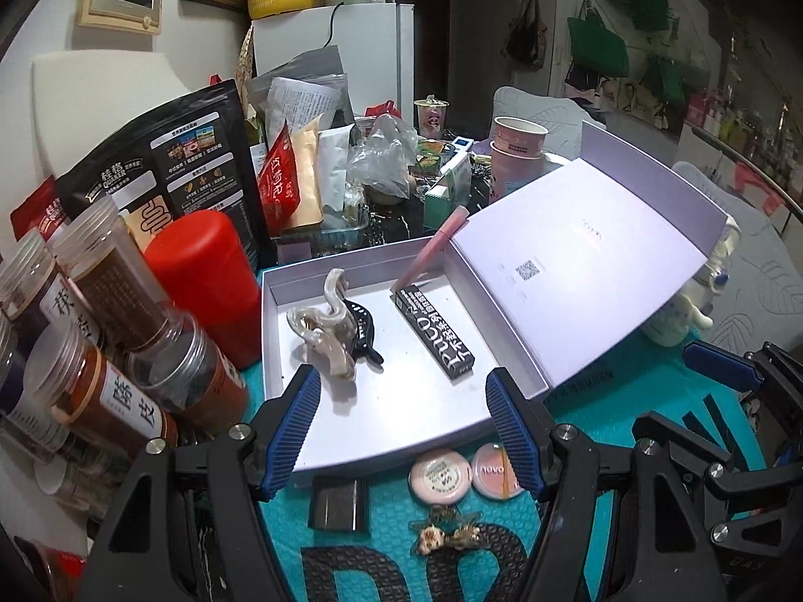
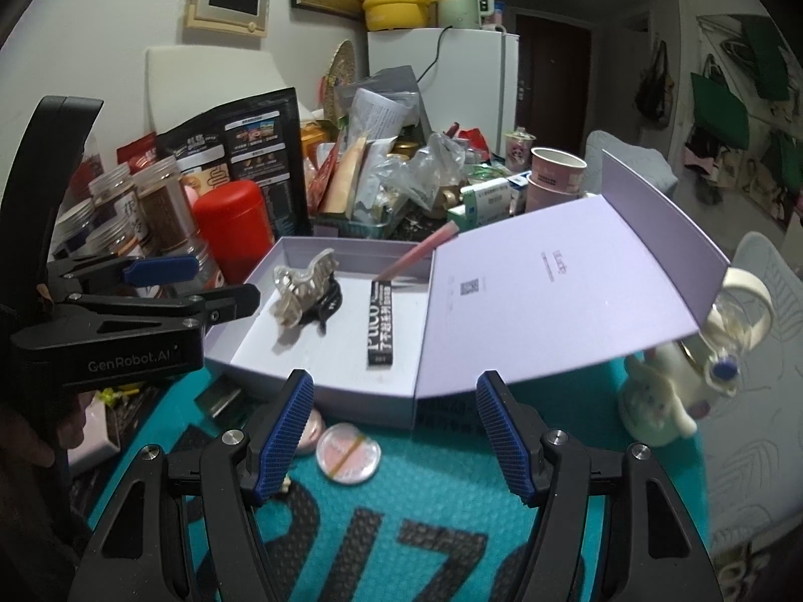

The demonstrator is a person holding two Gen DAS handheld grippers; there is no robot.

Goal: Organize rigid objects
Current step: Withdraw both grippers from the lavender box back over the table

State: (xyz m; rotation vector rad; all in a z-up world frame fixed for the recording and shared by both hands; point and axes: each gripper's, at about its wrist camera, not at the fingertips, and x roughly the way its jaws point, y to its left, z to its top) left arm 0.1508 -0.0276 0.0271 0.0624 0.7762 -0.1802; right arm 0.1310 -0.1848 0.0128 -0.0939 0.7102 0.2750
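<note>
Compacts (image 1: 464, 474) lie on the teal mat just in front of the lilac box (image 1: 391, 431), between the left gripper (image 1: 406, 431)'s spread, empty jaws; right gripper (image 2: 394, 439), equally spread and empty, hovers near too.

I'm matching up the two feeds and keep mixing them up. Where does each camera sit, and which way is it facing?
Left wrist: on the left gripper, looking down-forward at the open lavender box; own blue-padded fingers, right gripper at the right edge.
Right wrist: on the right gripper, facing the box from further right; own fingers, left gripper at left.
Shared: box, pearly hair claw, black carton, red canister.
</note>
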